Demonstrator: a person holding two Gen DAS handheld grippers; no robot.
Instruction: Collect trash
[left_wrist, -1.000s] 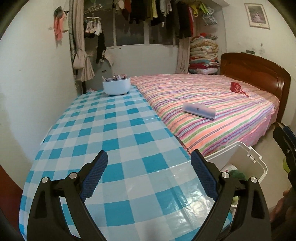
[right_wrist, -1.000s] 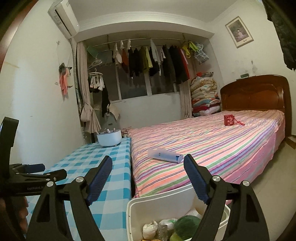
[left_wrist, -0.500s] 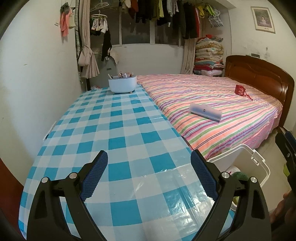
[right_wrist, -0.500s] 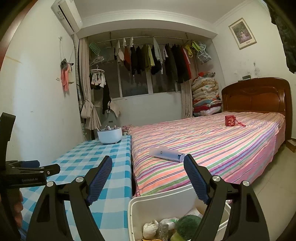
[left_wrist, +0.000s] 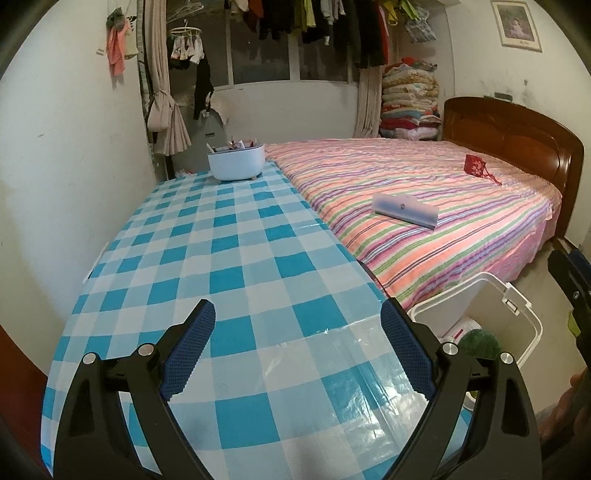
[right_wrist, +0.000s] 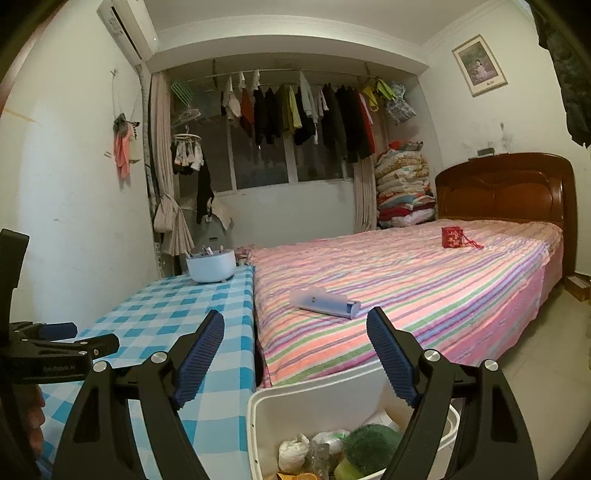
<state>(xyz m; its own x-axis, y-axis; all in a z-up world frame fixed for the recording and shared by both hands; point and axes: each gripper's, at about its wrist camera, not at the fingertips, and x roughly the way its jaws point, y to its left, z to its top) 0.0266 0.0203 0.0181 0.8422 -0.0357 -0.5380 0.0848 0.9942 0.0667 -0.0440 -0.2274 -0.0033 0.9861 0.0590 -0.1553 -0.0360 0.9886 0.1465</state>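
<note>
The trash bin, already holding scraps, stands on the floor between table and bed, directly under the right gripper and right of the left gripper, both wide open and empty.
</note>
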